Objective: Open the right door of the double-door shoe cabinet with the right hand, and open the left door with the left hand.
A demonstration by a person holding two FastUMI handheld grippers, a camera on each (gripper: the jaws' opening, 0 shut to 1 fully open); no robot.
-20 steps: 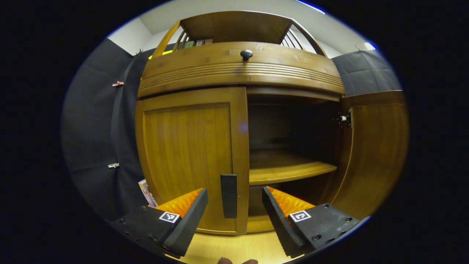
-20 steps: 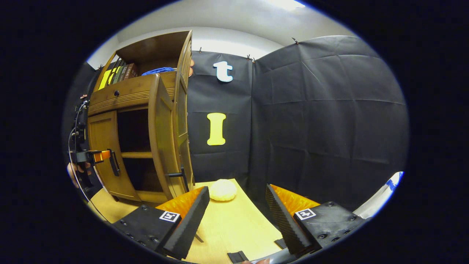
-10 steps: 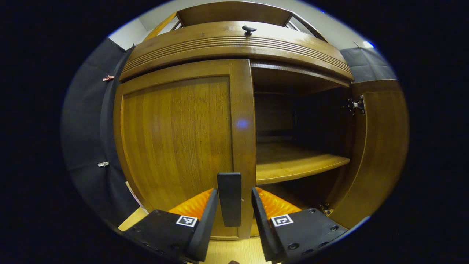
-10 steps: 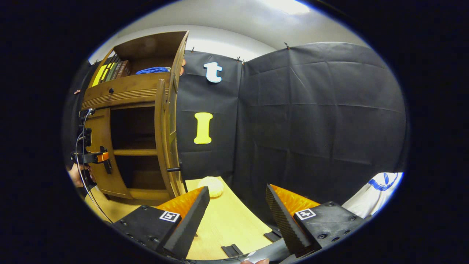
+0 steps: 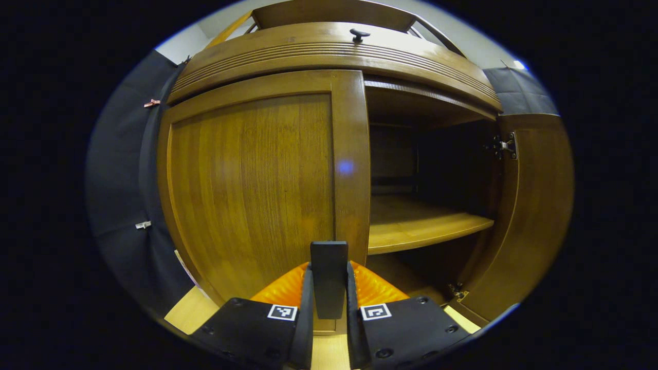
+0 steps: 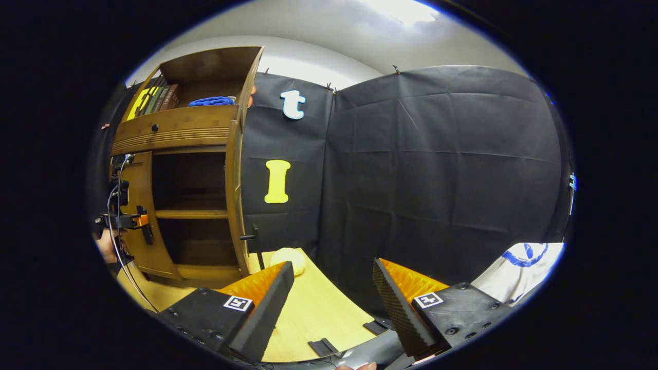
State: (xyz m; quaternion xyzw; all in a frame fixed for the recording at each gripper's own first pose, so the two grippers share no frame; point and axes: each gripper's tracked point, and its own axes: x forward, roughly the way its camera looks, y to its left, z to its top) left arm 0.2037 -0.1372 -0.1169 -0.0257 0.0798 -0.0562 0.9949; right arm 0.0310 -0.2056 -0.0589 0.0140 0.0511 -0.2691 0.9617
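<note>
- Fingers of the left gripper (image 5: 329, 303) have come together onto the left door's handle (image 5: 329, 277), the dark upright bar at that door's inner edge; half a second ago they stood either side of it with a gap, and a second ago they were wide apart and farther back. Both now press its flanks, so the grasp looks made.
- Left door (image 5: 252, 195) has not moved: it lies flush in the cabinet front under the ribbed drawer band (image 5: 334, 51), as in the earlier frames. The pull is the step that remains, and it should follow the arc of the hinge on the door's outer side.
- Shelf (image 5: 421, 226) and the dark interior are exposed beside the closed door, much as they were a second ago.
- Right door (image 5: 534, 205) stands swung fully out, its hinge (image 5: 504, 146) showing; that half of the task reads as done.
- Right gripper (image 6: 331, 303) has drifted away from the cabinet (image 6: 180, 174) over the last second, its fingers spread with nothing between them, above the wooden tabletop (image 6: 318, 313). From here the left gripper (image 6: 128, 221) can be seen at the left door's handle.
</note>
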